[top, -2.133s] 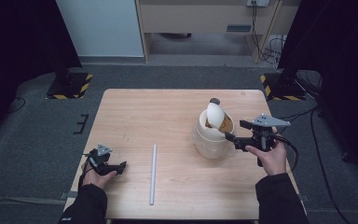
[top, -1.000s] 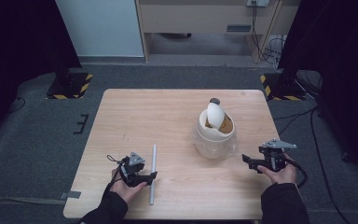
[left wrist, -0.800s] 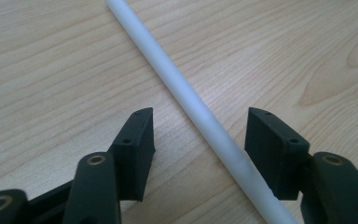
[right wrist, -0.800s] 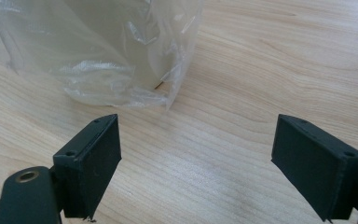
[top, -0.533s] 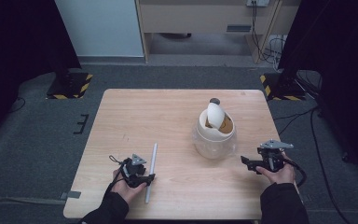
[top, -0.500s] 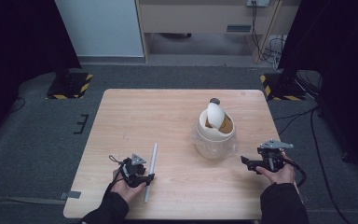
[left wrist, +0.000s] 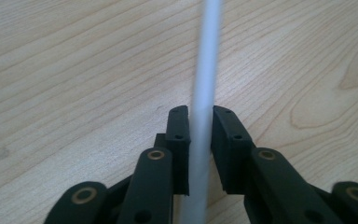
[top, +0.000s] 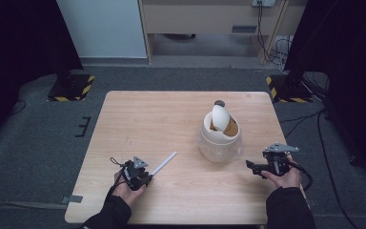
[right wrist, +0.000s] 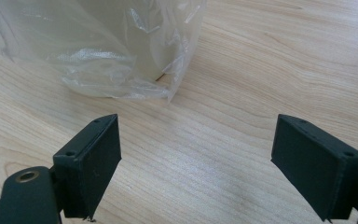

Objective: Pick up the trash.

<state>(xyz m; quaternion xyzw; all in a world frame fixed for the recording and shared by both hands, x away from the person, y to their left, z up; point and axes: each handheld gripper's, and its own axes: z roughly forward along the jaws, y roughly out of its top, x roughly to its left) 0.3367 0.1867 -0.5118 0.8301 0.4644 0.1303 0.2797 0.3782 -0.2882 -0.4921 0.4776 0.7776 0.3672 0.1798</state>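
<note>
A thin white straw (top: 165, 163) lies slanted on the wooden table (top: 162, 119), near end toward me. My left gripper (top: 145, 177) has just been closing and is now shut on the straw's near end. In the left gripper view the straw (left wrist: 206, 65) runs up between the pads (left wrist: 178, 135), which press on both sides. A cream cup (top: 219, 138) in clear plastic stands right of centre, with a white bottle-shaped thing (top: 219, 116) leaning in it. My right gripper (top: 249, 166) is open, apart from the cup's right side. In the right gripper view its jaws (right wrist: 196, 154) stand wide, with the plastic (right wrist: 112, 51) just ahead.
The cup in its crinkled plastic wrap is the one obstacle on the table. Bare wood stretches across the left and far parts. The table's near edge (top: 186, 222) runs just under both hands.
My left gripper's jaws have closed on the straw's near end, and the straw has swung from straight to slanting right. Earlier, my right gripper drew back from the cup toward me.
</note>
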